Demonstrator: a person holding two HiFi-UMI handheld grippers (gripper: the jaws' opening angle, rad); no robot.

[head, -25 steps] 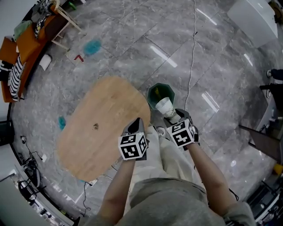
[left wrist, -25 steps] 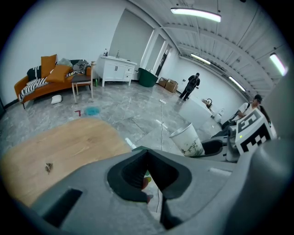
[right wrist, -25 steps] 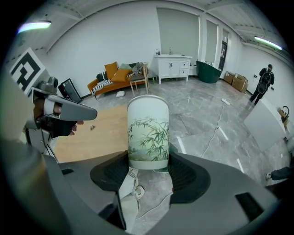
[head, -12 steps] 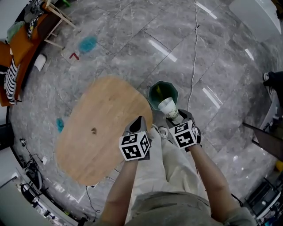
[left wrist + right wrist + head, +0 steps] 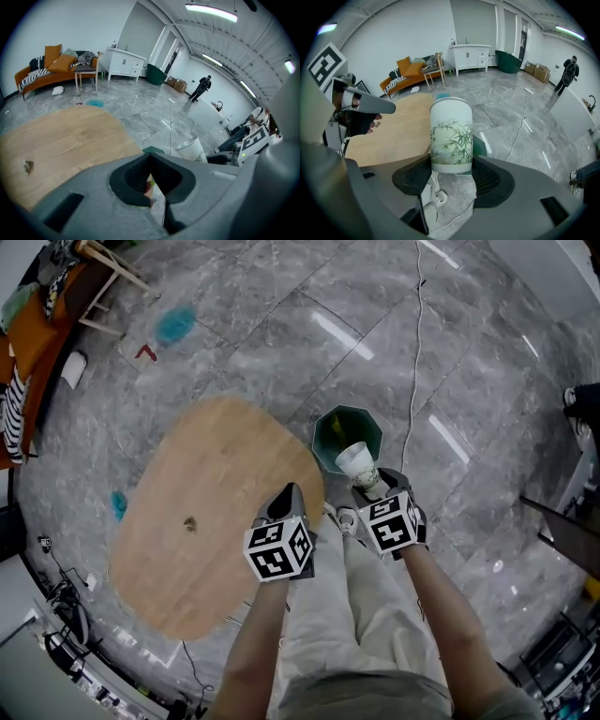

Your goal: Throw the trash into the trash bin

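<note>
Though paper (bamboo-patterned), cylindrical cup [image 5: 451, 136]

Floor [image 5: 469, 381]: grey stone-look tiles, polished and glossy, mirroring the ceiling lights. Bench [image 5: 206, 512] top: pale wood, matt, faint grain. Paper cup [image 5: 451, 136]: smooth white paper, slight sheen, green bamboo print. Trash bin [image 5: 339, 427]: dark green, smooth, looks plastic. Right claw [image 5: 451, 161] and left claw [image 5: 150, 161]: matt grey plastic shells; black ribbed pads [image 5: 417, 176], rubbery look. Trousers [image 5: 375, 615]: beige cloth.
</note>
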